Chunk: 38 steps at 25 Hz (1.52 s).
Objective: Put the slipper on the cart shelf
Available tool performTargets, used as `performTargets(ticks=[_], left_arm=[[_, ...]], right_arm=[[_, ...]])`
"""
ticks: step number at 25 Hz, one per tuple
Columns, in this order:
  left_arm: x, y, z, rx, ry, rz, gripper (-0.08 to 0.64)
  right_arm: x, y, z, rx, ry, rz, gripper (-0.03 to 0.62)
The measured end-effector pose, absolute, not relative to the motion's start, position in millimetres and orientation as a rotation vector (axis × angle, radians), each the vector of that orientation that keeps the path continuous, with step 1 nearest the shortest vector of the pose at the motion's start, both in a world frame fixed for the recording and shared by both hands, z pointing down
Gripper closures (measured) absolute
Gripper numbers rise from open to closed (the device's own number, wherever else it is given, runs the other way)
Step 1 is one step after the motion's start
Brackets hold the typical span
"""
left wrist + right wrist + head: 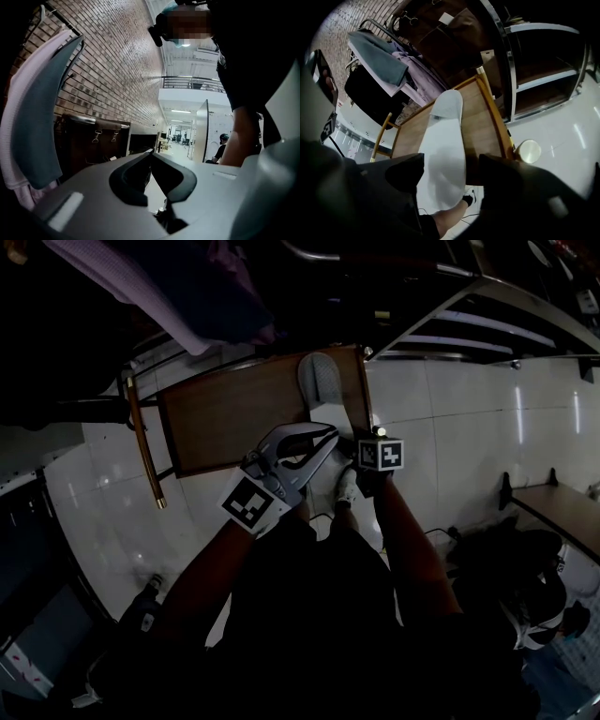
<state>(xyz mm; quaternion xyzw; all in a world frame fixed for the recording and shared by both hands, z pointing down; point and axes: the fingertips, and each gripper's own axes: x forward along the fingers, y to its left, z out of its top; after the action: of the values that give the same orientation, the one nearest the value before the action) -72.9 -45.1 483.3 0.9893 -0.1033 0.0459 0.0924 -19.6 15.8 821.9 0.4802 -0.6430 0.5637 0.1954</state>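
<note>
A white slipper (321,381) lies lengthwise on the right part of the wooden cart shelf (234,418), with its heel end over the near edge. In the right gripper view the slipper (443,140) runs away from me along the shelf (485,126). Its heel end sits between the jaws of my right gripper (452,173), which is open, pads clear of the slipper on both sides. In the head view the right gripper (354,451) is at the shelf's near right corner. My left gripper (323,435) hovers over the near edge, shut and empty; the left gripper view shows its tips (151,153) meeting.
The cart's brass side rail (145,442) stands at the left. Garments (379,61) hang on a rack beyond the cart. Metal shelving (487,324) rises at the back right. A round pale disc (528,151) lies on the white tiled floor by the cart's corner. A low bench (562,512) is far right.
</note>
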Motion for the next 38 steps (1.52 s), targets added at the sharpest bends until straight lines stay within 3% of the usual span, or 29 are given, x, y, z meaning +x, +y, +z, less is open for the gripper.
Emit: performTargets(ticks=[14,16,18,22,27,38], left_arm=[[-60,-55,504,2.91,-0.276,0.136,0.545],[-61,-55,507,2.899,-0.283,0.139,0.545],[-63,-56,506,2.897,-0.291,0.132,0.545],[-68,-59,509,2.886,-0.31,0.137,0.545],[-74,-61,511,2.884,-0.326,0.137,0.548],[-72,-58,485,2.92,-0.268,0.089,0.558]], right_arm=[[-52,15,823,1.099,-1.892,1.834,0.243],[-58,15,823,1.066,-1.892,1.832,0.29],[-59,15,827,1.074,-1.884,1.798,0.425],[-68,10,823,1.054,-1.932,1.816,0.477],[-72,6,807,1.067,-1.97,1.797,0.522],[-53,-16,713,1.256,-2.167,1.573,0.529]])
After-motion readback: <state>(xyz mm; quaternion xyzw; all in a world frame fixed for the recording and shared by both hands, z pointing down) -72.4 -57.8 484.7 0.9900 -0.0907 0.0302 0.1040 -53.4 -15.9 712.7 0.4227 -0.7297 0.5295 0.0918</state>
